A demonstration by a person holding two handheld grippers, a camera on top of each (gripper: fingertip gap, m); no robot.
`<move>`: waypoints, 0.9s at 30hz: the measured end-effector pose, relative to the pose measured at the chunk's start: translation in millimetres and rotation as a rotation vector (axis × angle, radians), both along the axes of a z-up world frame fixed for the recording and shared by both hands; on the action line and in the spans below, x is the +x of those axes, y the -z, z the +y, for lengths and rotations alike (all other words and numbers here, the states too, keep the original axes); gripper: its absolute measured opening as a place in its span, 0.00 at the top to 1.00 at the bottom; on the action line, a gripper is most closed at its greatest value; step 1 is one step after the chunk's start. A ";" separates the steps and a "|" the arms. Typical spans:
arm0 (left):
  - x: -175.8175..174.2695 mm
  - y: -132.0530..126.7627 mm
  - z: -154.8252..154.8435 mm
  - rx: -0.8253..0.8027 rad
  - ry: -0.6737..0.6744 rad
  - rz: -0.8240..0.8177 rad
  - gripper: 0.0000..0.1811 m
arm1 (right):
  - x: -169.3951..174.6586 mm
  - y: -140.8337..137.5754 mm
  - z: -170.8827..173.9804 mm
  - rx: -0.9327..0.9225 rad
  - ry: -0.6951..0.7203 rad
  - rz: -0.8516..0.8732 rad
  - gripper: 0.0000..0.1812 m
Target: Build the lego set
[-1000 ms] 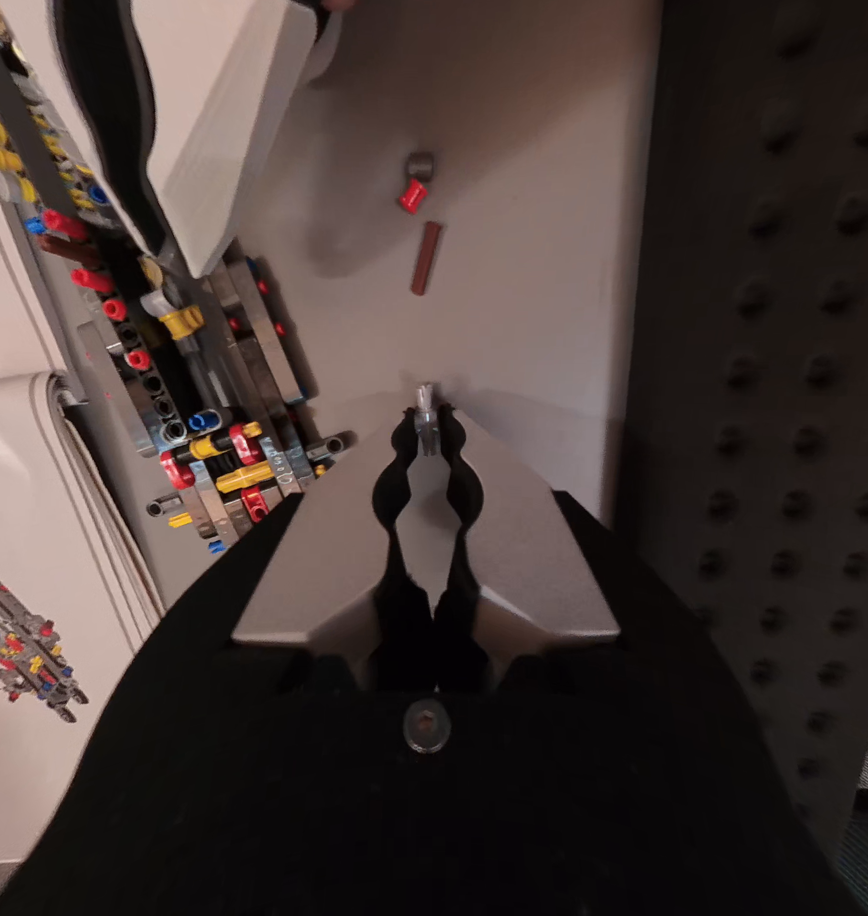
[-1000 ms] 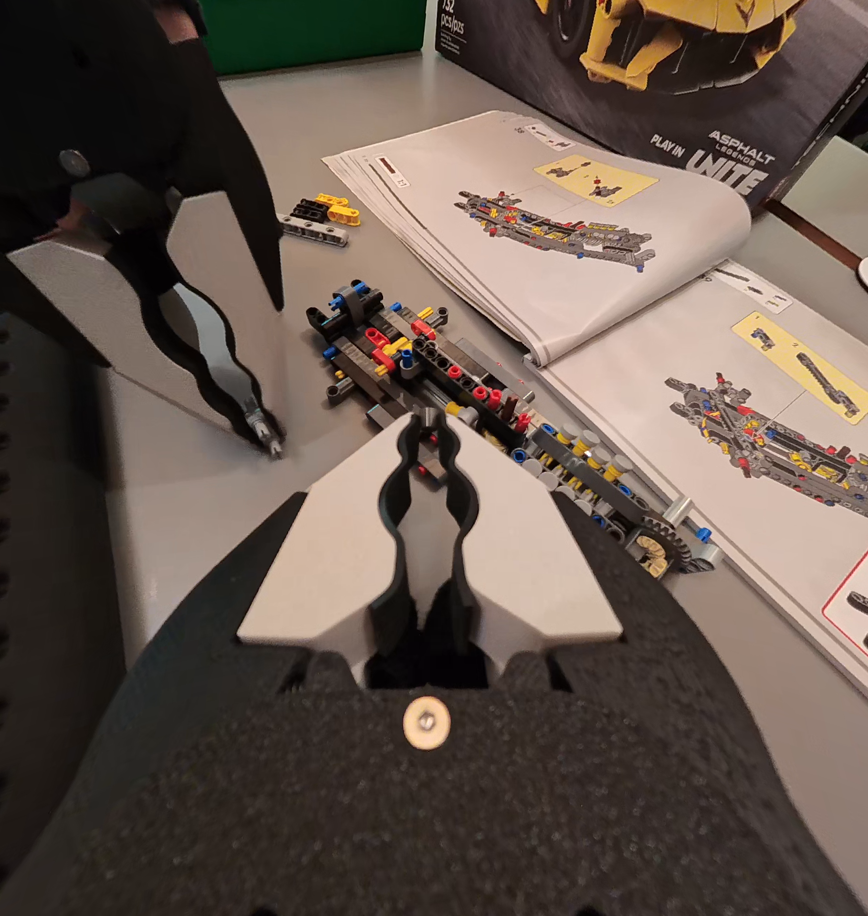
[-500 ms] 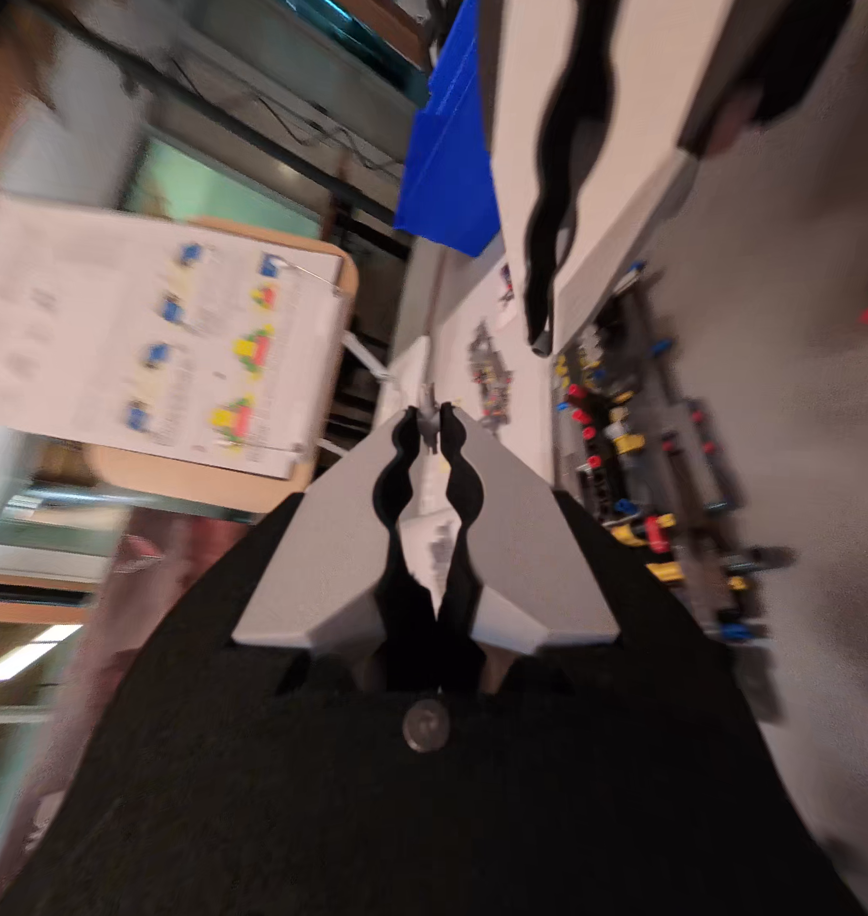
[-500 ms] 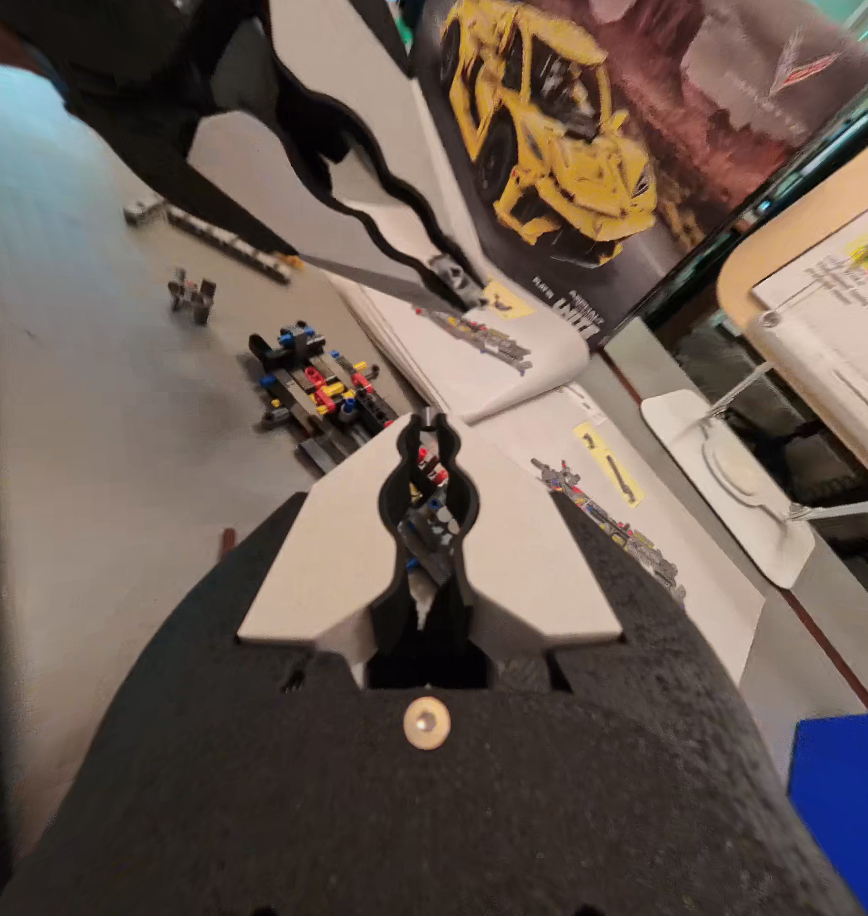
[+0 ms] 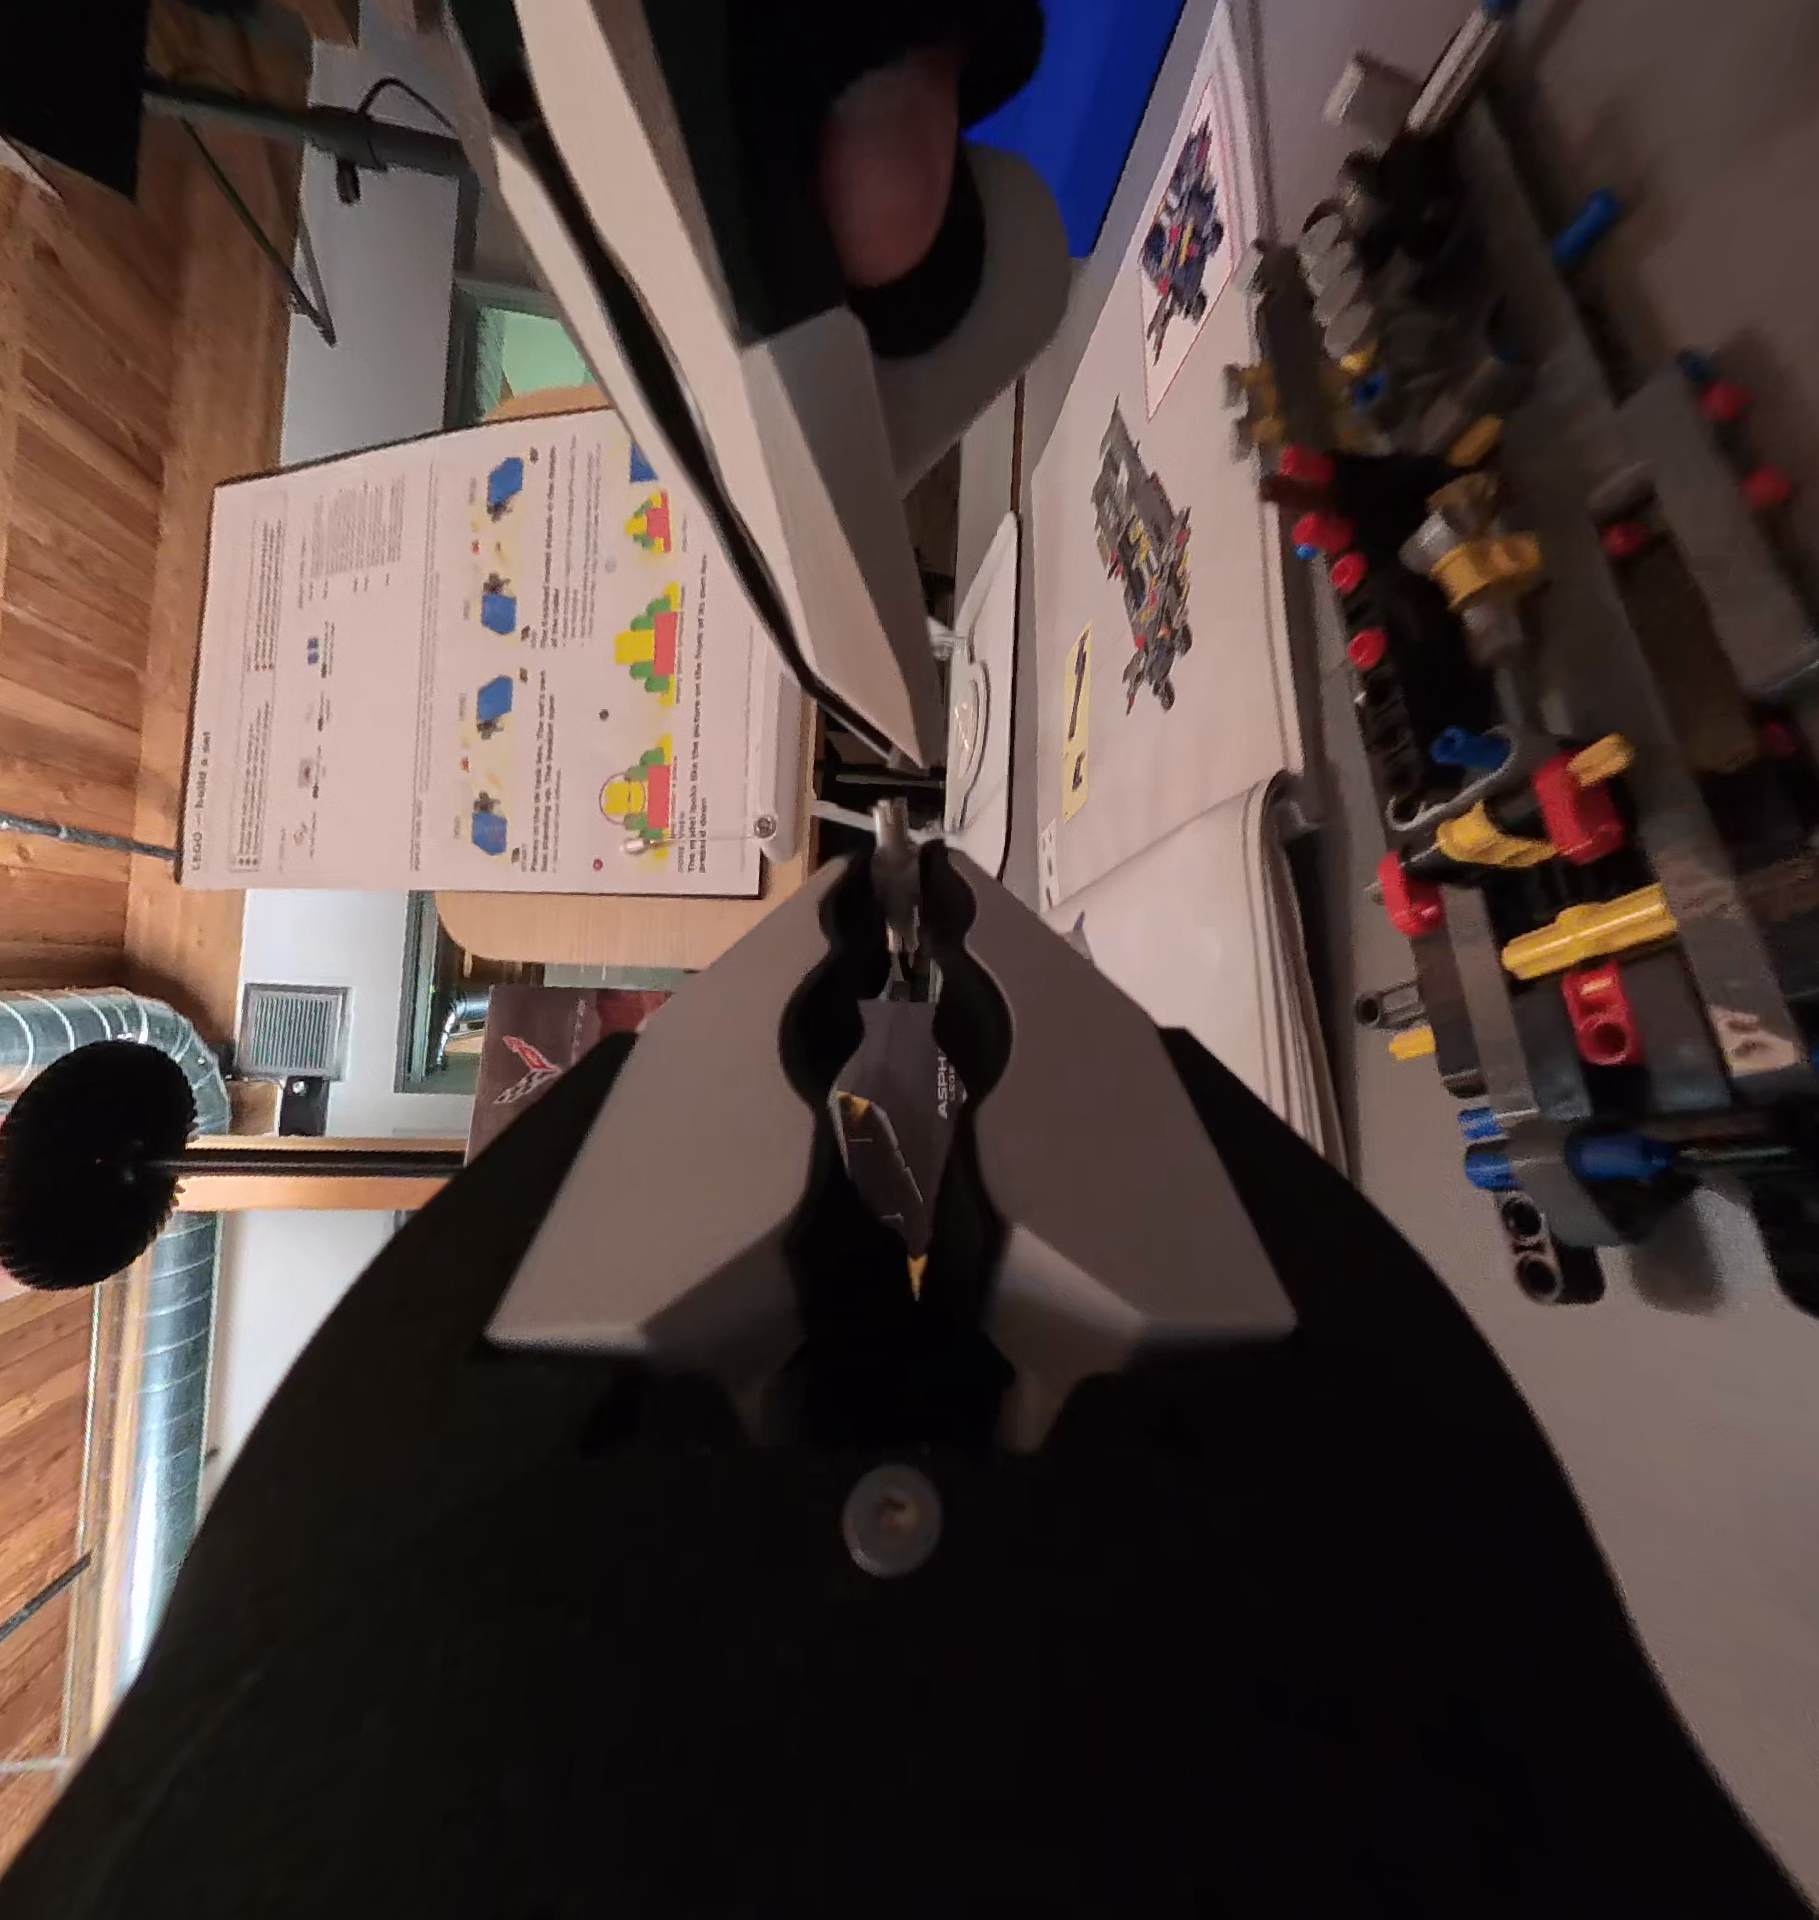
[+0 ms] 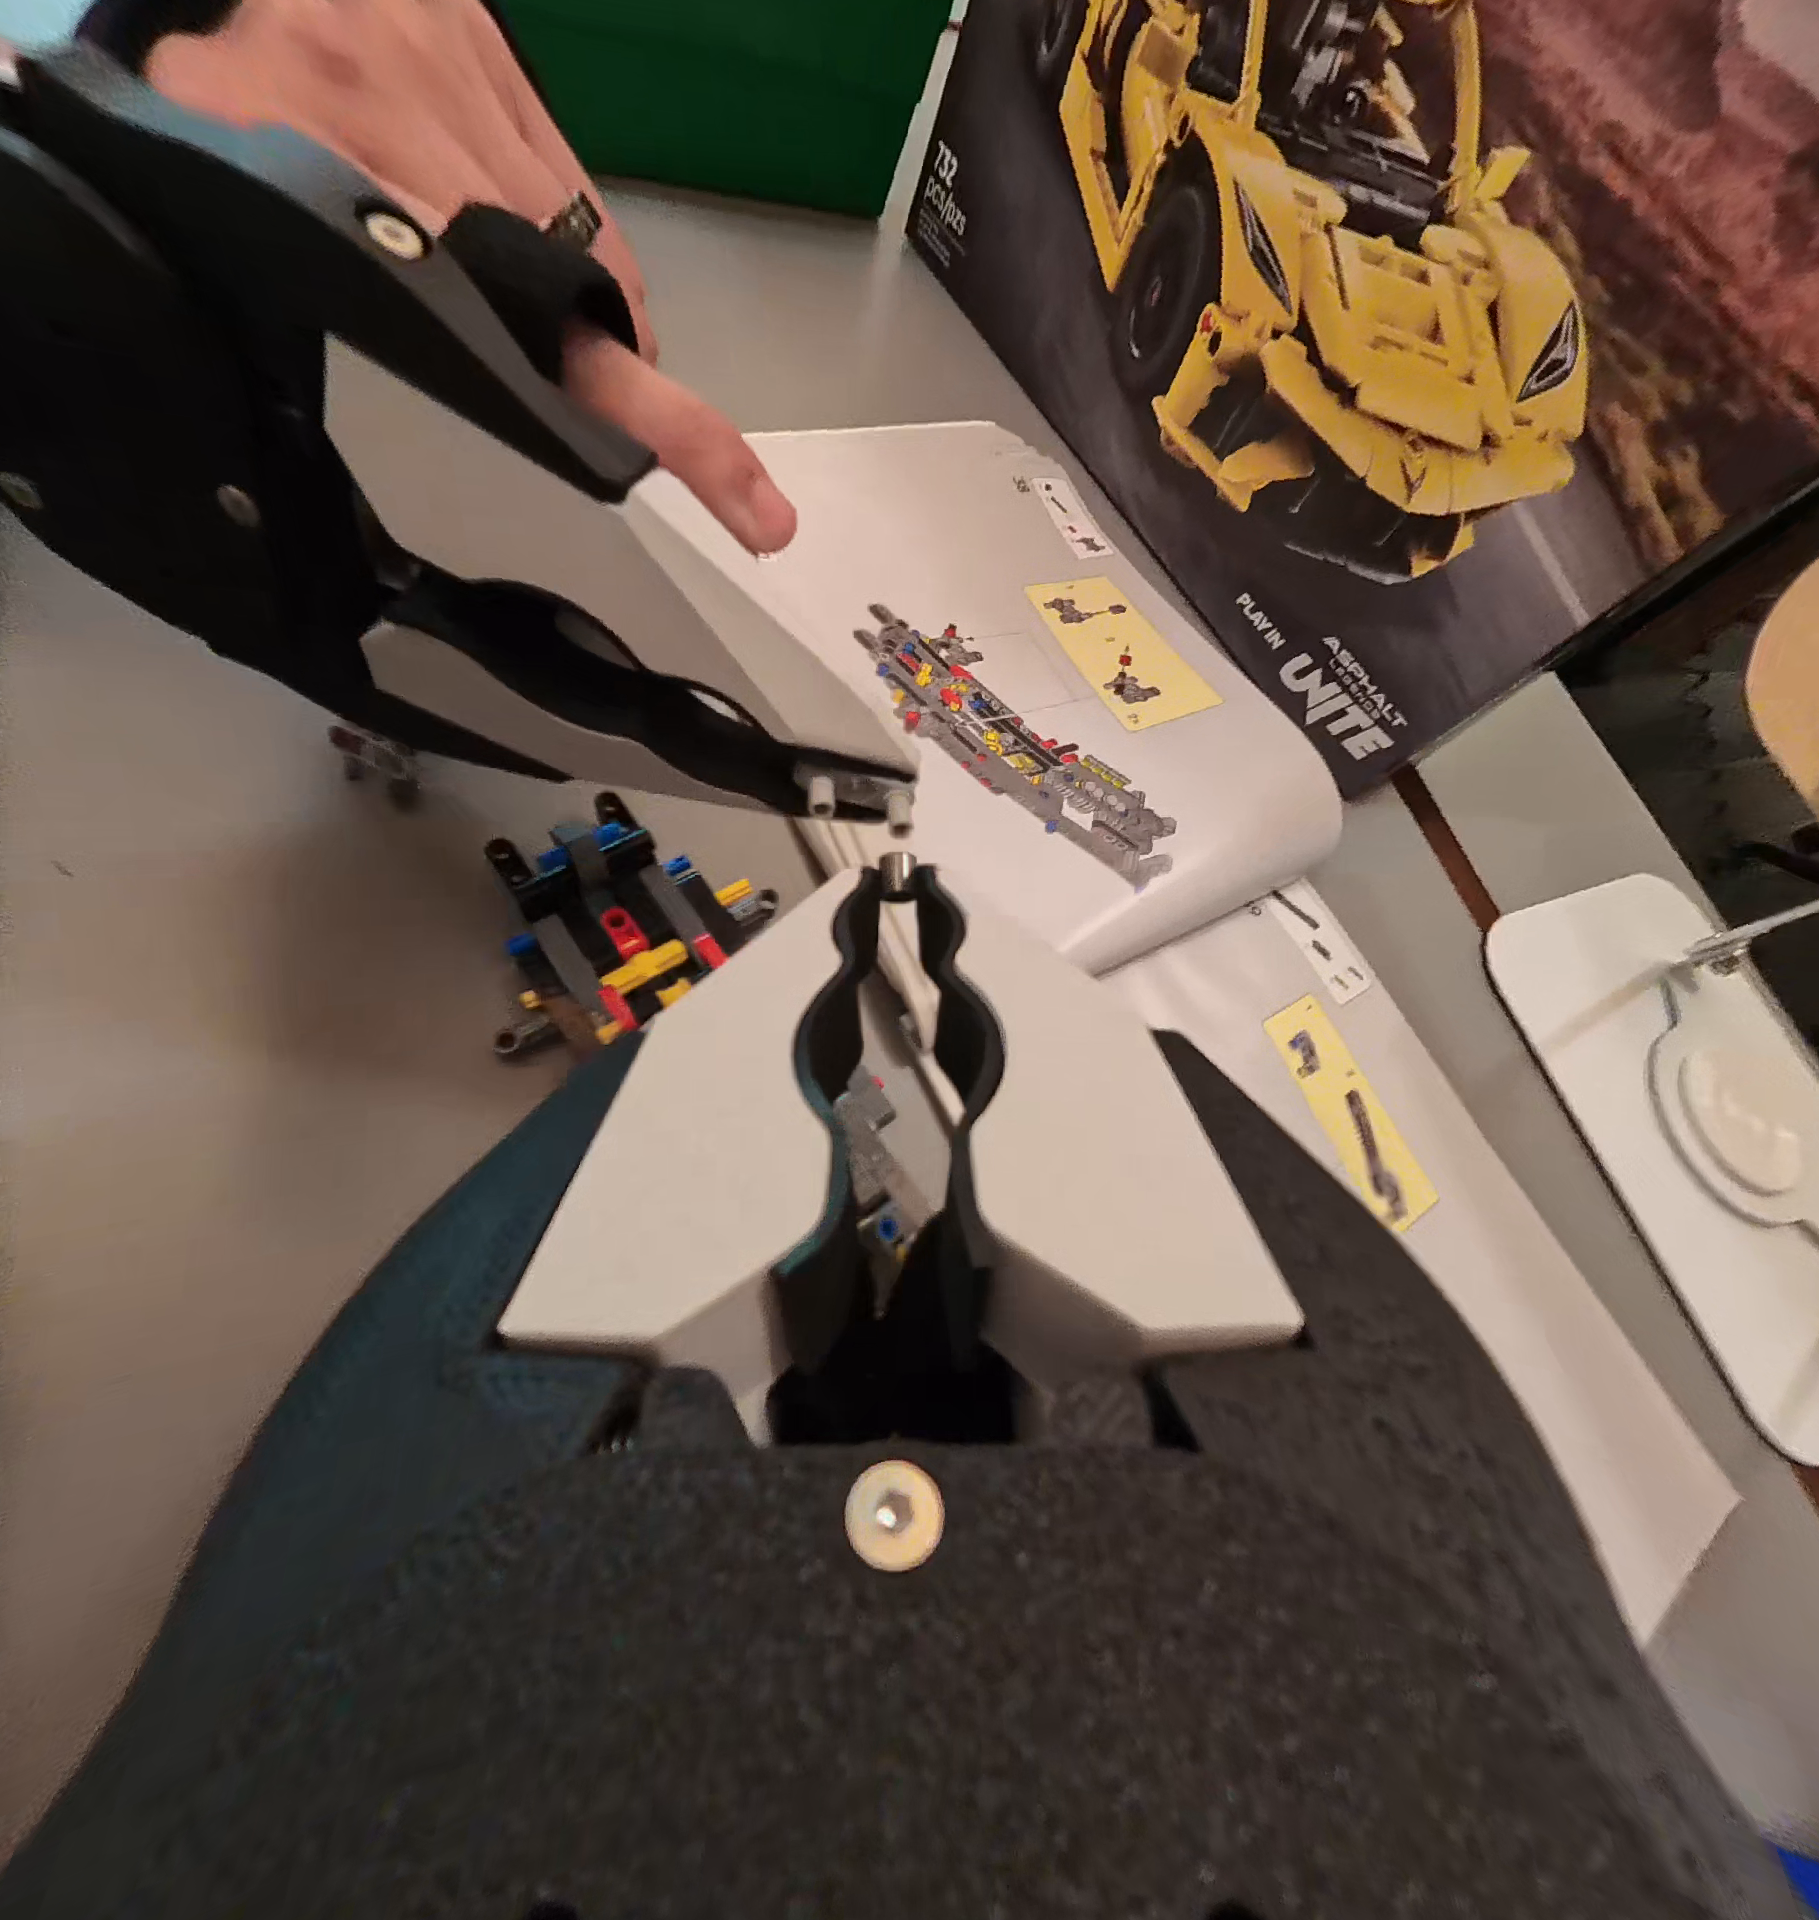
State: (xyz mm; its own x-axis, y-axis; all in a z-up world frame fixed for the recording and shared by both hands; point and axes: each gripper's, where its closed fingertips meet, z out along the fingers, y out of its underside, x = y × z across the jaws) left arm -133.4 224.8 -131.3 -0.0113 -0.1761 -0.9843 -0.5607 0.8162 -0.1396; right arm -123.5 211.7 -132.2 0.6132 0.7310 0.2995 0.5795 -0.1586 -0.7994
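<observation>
We see two wrist views, both raised above a grey tabletop (image 6: 157, 987).

Right view, near to far: the right hand-held gripper (image 6: 894, 883) is pressed together on a small grey round bush (image 6: 896, 868) at its very tips. Just beyond, close but apart, the left hand-held gripper (image 6: 863, 795) comes in from upper left, pinching a light grey connector pin (image 6: 859, 798) w/ pale stubs poking out; a person's hand (image 6: 531, 260) works its handle. Below and left of the tips, the part-built lego chassis (image 6: 624, 935) lies on the tabletop, black and grey beams w/ red, yellow, blue pins. Farther right, an open instruction booklet (image 6: 1050, 644), then the set's box (image 6: 1404, 312) w/ a yellow car picture standing at the back.

Left view (camera rolled sideways): the left hand-held gripper (image 5: 900, 873) is shut on the same pin (image 5: 897, 852); the right hand-held gripper (image 5: 780, 468) reaches in from the top, tip nearly meeting it. Chassis (image 5: 1539, 831) at right, booklet (image 5: 1165, 623) beside it, a printed sheet on a stand (image 5: 469, 665) farther off.
</observation>
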 end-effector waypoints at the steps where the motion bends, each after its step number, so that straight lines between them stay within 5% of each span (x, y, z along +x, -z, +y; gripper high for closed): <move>1: -1.6 -1.4 2.5 -0.003 -0.002 -0.008 0.96 | -2.1 0.5 4.0 0.004 -0.013 -0.022 0.97; 19: -9.4 8.0 17.7 -0.025 -0.037 0.025 0.97 | -13.6 5.6 24.8 0.085 -0.088 -0.173 0.97; 27: -9.0 10.6 15.9 -0.097 -0.005 0.006 0.97 | -13.3 5.8 25.6 0.423 -0.233 -0.413 0.97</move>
